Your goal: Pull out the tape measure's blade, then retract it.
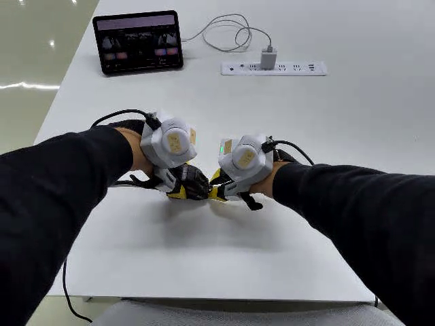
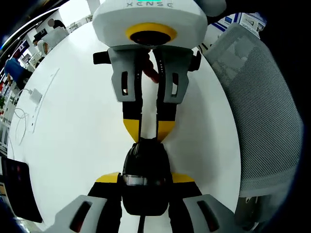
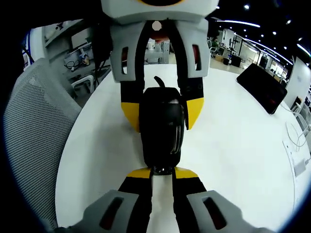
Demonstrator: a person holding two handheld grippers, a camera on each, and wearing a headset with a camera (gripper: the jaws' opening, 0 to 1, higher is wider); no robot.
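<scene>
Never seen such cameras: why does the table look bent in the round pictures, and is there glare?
Head view: straight lines, even light, soft shadows on the table, glare streaks on the floor. Left gripper view: fisheye curves the table edge; tape measure sharp. Right gripper view: same bulge, ceiling lights as bright specks.

White table (image 1: 353, 122), dark tablet (image 1: 138, 41), power strip (image 1: 274, 68) with plugged charger (image 1: 268, 58), grey mesh chair (image 2: 262, 107)
</scene>
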